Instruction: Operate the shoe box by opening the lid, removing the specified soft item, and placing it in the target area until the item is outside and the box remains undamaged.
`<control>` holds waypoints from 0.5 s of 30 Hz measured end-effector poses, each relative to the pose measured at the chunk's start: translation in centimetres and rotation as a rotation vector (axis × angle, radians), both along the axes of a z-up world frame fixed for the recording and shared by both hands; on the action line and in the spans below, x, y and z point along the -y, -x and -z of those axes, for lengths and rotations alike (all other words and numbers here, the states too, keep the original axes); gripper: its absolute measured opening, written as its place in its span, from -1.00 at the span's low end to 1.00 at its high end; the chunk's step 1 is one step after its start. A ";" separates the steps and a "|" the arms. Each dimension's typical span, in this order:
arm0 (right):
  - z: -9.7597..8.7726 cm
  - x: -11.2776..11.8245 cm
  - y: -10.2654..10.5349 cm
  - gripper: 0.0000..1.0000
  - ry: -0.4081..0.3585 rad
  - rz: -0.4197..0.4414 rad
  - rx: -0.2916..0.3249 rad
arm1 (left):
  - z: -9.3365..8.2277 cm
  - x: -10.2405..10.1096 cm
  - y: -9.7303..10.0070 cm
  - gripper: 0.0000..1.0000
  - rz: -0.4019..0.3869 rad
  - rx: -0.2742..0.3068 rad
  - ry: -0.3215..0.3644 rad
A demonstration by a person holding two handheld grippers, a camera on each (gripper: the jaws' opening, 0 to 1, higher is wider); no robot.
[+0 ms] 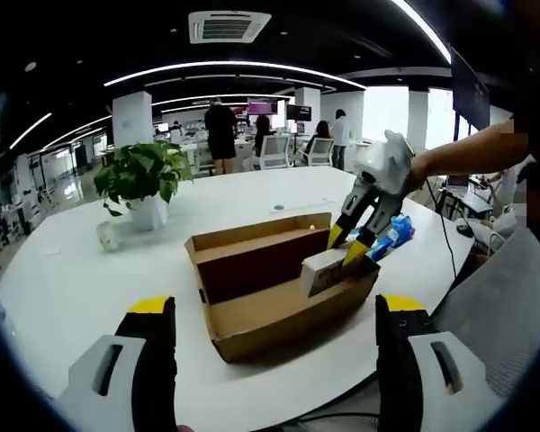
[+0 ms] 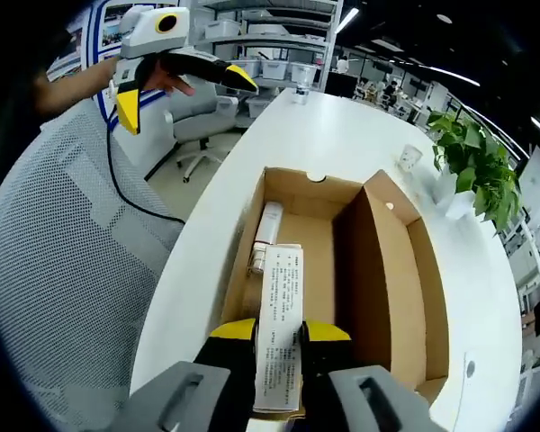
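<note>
An open brown cardboard shoe box [image 1: 252, 328] lies on the white table, its lid [image 2: 382, 261] standing up along one long side. My right gripper [image 2: 281, 333] is shut on a white printed packet [image 2: 279, 306] at the box's near end wall, partly above the inside. The left gripper view shows that right gripper [image 1: 345, 247] from the side, holding the packet [image 1: 322, 270] at the box's right end. A white tube [image 2: 268, 229] lies on the box floor. My left gripper [image 1: 277, 304] is wide open and holds nothing, in front of the box; it appears as the left gripper [image 2: 187, 102] raised off the table's side.
A potted plant [image 1: 142, 175] and a small glass [image 1: 108, 236] stand beyond the box. A blue package [image 1: 398, 232] lies behind the right gripper. A mesh chair back [image 2: 63, 270] is close to the table edge, with an office chair [image 2: 198, 126] further off. People stand at distant desks.
</note>
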State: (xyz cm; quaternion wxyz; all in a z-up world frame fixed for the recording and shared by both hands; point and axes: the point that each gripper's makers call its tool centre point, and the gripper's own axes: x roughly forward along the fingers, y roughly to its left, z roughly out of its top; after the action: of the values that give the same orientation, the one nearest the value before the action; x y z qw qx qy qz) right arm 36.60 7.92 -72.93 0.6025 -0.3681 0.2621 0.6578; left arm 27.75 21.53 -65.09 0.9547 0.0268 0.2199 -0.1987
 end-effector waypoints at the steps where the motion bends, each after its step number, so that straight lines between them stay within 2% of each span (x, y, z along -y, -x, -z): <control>1: -0.6 0.0 0.0 -0.72 -0.008 0.008 -0.005 | -0.1 0.0 0.0 0.91 -0.002 0.001 0.005; 7: -2.7 0.8 0.1 -0.72 -0.018 0.004 0.012 | 0.0 0.1 0.1 0.91 0.000 -0.003 0.003; 15: -4.8 2.3 0.2 -0.72 -0.042 0.006 0.002 | 0.1 0.3 0.4 0.91 -0.002 -0.007 0.005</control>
State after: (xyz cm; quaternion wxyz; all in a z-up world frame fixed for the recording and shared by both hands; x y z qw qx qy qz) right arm 36.38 5.62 -68.15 0.6124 -0.3553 0.2490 0.6609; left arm 27.39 21.27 -65.19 0.9541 0.0234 0.2229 -0.1985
